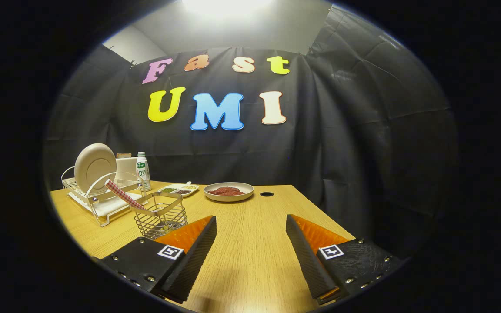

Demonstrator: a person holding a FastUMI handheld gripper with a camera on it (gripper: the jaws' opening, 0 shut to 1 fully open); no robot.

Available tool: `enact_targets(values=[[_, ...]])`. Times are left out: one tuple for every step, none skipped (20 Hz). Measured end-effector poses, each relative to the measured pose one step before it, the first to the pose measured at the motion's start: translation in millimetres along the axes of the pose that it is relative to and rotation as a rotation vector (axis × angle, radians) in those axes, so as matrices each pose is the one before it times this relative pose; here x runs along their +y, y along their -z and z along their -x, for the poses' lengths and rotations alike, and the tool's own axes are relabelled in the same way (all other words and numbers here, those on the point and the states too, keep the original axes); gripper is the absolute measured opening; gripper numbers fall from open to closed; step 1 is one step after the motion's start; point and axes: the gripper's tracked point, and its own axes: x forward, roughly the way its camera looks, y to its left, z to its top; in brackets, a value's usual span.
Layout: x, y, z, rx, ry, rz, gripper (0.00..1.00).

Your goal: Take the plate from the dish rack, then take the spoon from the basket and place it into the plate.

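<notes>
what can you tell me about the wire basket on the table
The basket is a small metal wire holder with a flat band rim and a raised handle bar. It stands upright on the wooden table, just right of the dish rack and just ahead of the open claw's left finger. A spoon with a red checked handle leans out of it toward the rack.

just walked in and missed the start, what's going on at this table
A hand-held gripper hovers over the wooden table with its fingers open and nothing between them. Nothing has been picked up yet: the cream plate stands upright in the dish rack, and the spoon with the checked handle leans in the wire basket just ahead of the left finger. Beyond the fingers sits a plate of meat, next to a small divided dish and a bottle.
</notes>
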Motion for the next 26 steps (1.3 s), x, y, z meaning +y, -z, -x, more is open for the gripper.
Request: enact_targets(values=[[-0.65,-0.63,1.25,-0.00437,0.00091,-0.00327,0.98],[0.59,-0.35,-1.11,0.00125,0.00299,0.00182,0.98],[-0.13,1.5,-0.31,0.00172,-0.00096,0.0006,0.98],[-0.69,-1.67,1.1,-0.00154,0.00146,-0.0005,0.98],[-0.13,1.29,0.4,-0.00355,0.00229,-0.00057,0.98],[0.46,-0.64,-2.52,0.00532,0.00094,0.00027,0.98],[-0.7,-0.76,-0.1,-0.00374,0.00275,-0.00062,0.98],[-0.2,0.03,-2.87,0.00211,0.00019,-0.00156,0.98],[-0.51,0.63,-1.95,0.00606,0.00166,-0.00461,0.97],[-1.64,0.81,-4.89,0.01477,0.00254,-0.00747,0.97],[-0.57,2.18,-12.35,0.00793,0.00217,-0.00593,0.98],[-0.58,-1.8,-11.02,-0.0001,-0.00015,-0.00427,0.98],[-0.14,-1.76,-9.26,-0.00215,0.0024,-0.0049,0.98],[-1.45,-3.92,-8.59,-0.0121,0.00846,-0.00048,0.98],[-3.66,-5.71,-7.27,-0.01459,0.01489,0.0034,0.98],[-2.74,-8.05,-7.98,-0.01193,0.01483,-0.00017,0.98],[-0.9,-8.22,-5.51,-0.01786,0.01285,-0.00434,0.98],[-1.95,-12.8,-5.17,-0.02574,0.01977,-0.00044,0.98],[-2.07,-11.82,-5.38,-0.01913,0.01764,-0.00099,0.98],[0.94,-10.06,-3.19,-0.00477,0.01007,0.0008,0.98],[2.35,-8.76,0.06,-0.00637,0.00826,0.01252,0.98],[0.01,-12.2,2.56,-0.01089,0.00931,0.0227,0.98],[0.02,-11.47,4.69,-0.01001,0.01024,0.01962,0.98],[0.25,-10.11,7.24,-0.0015,0.00949,0.00738,0.98],[1.94,-6.85,8.34,0.00467,0.01257,0.00174,0.98],[1.48,-7.41,11.61,0.00457,0.01264,0.00113,0.98]])
